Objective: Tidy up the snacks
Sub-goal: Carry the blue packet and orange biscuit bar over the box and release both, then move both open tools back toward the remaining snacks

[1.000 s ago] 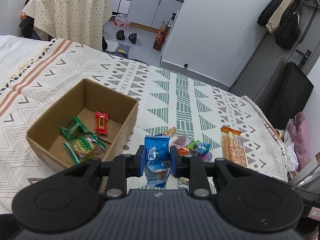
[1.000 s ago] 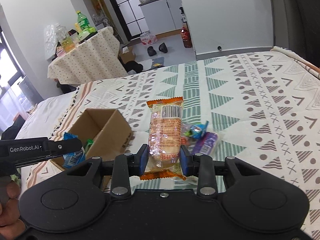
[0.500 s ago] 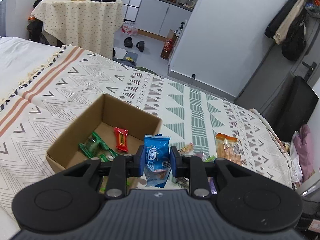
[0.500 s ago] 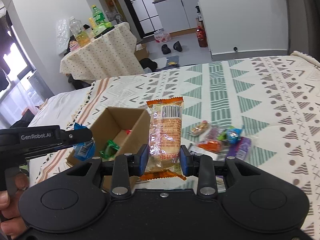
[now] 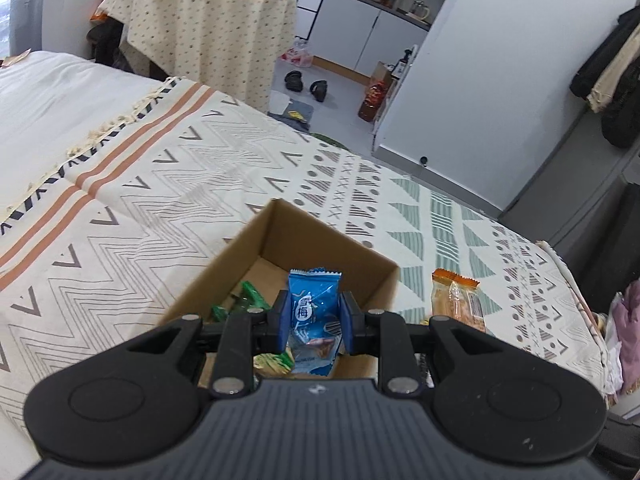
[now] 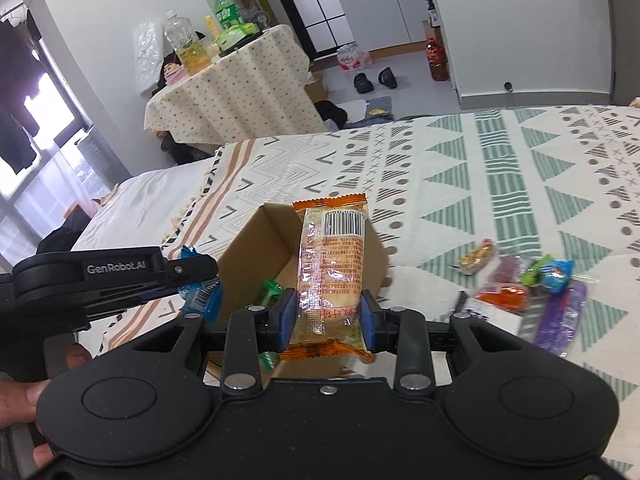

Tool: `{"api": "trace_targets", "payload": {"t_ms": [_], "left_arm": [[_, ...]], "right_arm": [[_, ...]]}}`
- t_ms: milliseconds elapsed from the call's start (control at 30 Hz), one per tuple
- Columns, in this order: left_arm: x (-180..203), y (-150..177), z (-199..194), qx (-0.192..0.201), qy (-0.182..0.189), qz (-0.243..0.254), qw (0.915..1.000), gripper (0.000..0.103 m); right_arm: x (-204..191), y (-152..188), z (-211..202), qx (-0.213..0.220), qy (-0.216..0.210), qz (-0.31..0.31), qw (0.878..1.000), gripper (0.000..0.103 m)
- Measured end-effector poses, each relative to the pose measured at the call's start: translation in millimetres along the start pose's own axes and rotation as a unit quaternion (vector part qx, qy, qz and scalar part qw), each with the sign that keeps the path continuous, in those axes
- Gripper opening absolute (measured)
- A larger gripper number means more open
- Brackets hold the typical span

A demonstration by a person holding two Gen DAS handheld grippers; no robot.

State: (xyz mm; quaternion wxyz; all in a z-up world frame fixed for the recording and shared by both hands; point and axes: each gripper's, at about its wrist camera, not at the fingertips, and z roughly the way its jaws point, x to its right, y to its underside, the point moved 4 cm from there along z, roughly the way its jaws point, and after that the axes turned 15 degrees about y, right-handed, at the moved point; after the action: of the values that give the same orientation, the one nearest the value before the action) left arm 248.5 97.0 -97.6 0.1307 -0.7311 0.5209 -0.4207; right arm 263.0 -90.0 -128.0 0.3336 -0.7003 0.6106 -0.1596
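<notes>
Left gripper [image 5: 313,326], casing marked "GenRobot.AI", pinches a blue plastic snack packet [image 5: 313,312] printed with white Chinese characters above the open brown cardboard box [image 5: 296,240]. Right gripper [image 6: 329,314] clamps an orange-ended clear cake wrapper [image 6: 332,268], barcode uppermost, over the same box on the patterned bedspread [image 6: 500,184].

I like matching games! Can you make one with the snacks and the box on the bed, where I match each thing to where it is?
Things:
1. blue packet
2. orange-ended packet
3. green candies
4. purple packet

Places:
A. lying on the blanket
B. inside the cardboard box
C. in the left hand-held gripper
D. in the right hand-held gripper

Pairs: 1-C, 2-D, 3-B, 4-A
</notes>
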Motion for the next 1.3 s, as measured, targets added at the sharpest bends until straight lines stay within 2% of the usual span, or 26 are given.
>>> {"api": "trace_targets", "payload": {"t_ms": [200, 333, 467, 500, 633, 800, 1167, 1300], "left_arm": [[-13.8, -1.9, 8.3, -0.008, -0.005, -0.009, 0.9999, 0.025], [-21.6, -0.5, 13.0, -0.016, -0.017, -0.020, 0.9995, 0.030], [-30.8, 3.4, 12.1, -0.023, -0.026, -0.034, 0.9988, 0.045], [-32.1, 4.2, 11.1, -0.022, -0.029, -0.035, 0.9987, 0.052], [-34.6, 6.2, 8.6, -0.026, -0.043, -0.031, 0.9983, 0.066], [-31.4, 7.6, 6.3, -0.023, -0.051, -0.023, 0.9982, 0.083], [-8.9, 21.2, 2.7, -0.029, -0.036, -0.010, 0.9989, 0.093], [0.4, 28.5, 1.2, -0.027, -0.034, -0.013, 0.9990, 0.094]], "right_arm": [[-15.7, -3.2, 15.2, -0.010, -0.006, 0.004, 1.000, 0.033], [-22.1, -4.2, 25.1, -0.015, -0.004, 0.009, 1.000, 0.033], [-26.2, -4.5, 33.0, -0.019, -0.005, 0.010, 1.000, 0.033], [-26.9, -4.6, 34.7, -0.022, -0.006, 0.010, 1.000, 0.035], [-23.4, -5.0, 34.1, -0.022, 0.003, 0.014, 1.000, 0.047], [-11.9, -4.6, 27.1, -0.024, 0.011, 0.014, 1.000, 0.047], [27.3, 1.4, 1.2, -0.029, 0.034, -0.005, 0.999, 0.057], [41.1, 2.0, -8.2, -0.024, 0.038, -0.007, 0.999, 0.065]]}}
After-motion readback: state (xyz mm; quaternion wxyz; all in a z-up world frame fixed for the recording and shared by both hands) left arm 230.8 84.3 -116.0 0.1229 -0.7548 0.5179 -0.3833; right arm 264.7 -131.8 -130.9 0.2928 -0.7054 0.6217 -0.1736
